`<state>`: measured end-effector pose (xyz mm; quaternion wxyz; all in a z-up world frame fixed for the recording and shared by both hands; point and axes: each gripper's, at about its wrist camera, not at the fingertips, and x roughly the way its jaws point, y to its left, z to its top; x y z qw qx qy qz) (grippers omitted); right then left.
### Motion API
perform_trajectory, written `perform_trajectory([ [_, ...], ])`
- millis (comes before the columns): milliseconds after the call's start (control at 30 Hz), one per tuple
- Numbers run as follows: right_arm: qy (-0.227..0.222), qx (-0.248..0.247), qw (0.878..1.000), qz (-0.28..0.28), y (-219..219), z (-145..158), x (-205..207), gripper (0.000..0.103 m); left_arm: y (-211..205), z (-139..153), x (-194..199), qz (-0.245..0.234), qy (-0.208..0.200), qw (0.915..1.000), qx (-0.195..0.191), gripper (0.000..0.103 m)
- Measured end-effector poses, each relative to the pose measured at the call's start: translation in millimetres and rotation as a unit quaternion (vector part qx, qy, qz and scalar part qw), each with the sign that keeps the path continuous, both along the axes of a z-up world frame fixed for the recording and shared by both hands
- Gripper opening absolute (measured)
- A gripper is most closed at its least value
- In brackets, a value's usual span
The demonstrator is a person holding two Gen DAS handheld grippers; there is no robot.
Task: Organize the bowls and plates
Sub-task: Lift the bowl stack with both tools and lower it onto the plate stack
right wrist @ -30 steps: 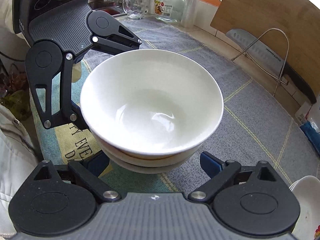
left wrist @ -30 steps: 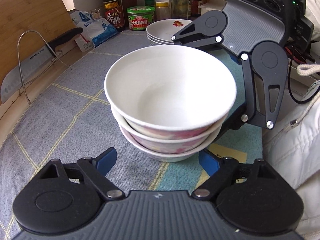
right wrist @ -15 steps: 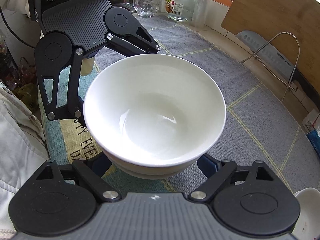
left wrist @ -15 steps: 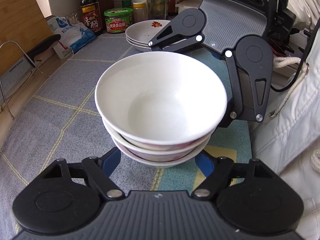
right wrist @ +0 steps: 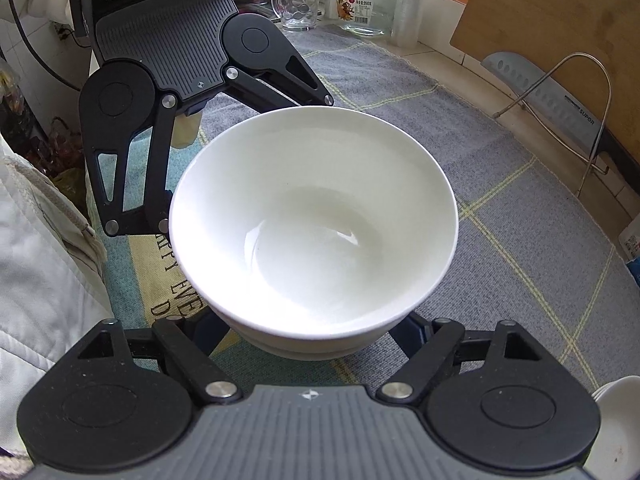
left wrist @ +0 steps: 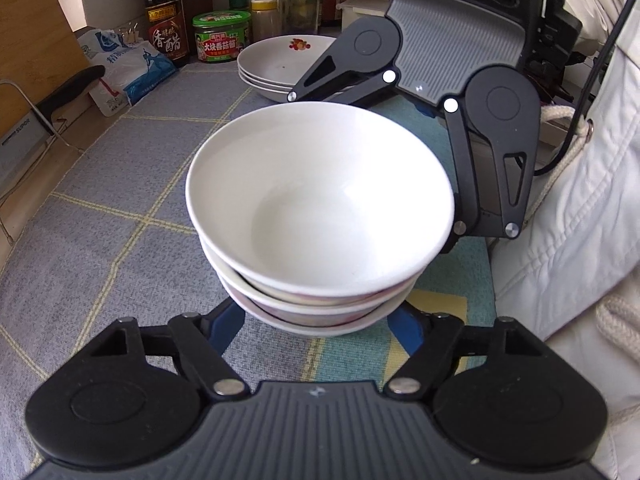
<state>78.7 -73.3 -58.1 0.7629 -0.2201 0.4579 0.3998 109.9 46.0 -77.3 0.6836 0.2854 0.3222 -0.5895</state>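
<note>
A stack of three white bowls (left wrist: 320, 216) is held between both grippers above the grey checked cloth (left wrist: 120, 184); it also shows in the right wrist view (right wrist: 316, 232). My left gripper (left wrist: 316, 328) has its blue fingers spread around the lowest bowl's base, from the near side. My right gripper (right wrist: 316, 332) clasps the stack from the opposite side; its black body (left wrist: 452, 56) faces me in the left wrist view. A stack of shallow white plates (left wrist: 280, 64) with a red motif sits behind the bowls.
Vinegar bottle (left wrist: 166, 12), green jar (left wrist: 222, 38) and a blue-white bag (left wrist: 128, 64) stand at the back. A cleaver on a wire rack (right wrist: 560, 100) leans by a wooden board (right wrist: 560, 20). Glass mug (right wrist: 296, 4) and jar (right wrist: 368, 0) stand further along. White jacket (left wrist: 580, 200) borders the counter edge.
The bowl stack has been carried closer to the plates, with both grippers still around it; the plates and bottles look nearer and larger in the left wrist view.
</note>
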Motion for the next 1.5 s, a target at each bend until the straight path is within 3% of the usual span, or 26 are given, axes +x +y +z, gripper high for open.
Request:
perform_trajectory([
  [967, 0.007, 0.002, 1.0, -0.013, -4.0, 8.8, 2.8, 0.087, -5.4, 13.9, -8.0, 0.008, -0.02, 0.9997, -0.008, 0.078],
  [1500, -0.008, -0.007, 1.0, 0.01, -75.5, 37.8, 7.2, 0.087, -72.2, 38.6, -5.4, 0.033, -0.031, 0.9987, -0.025, 0.078],
])
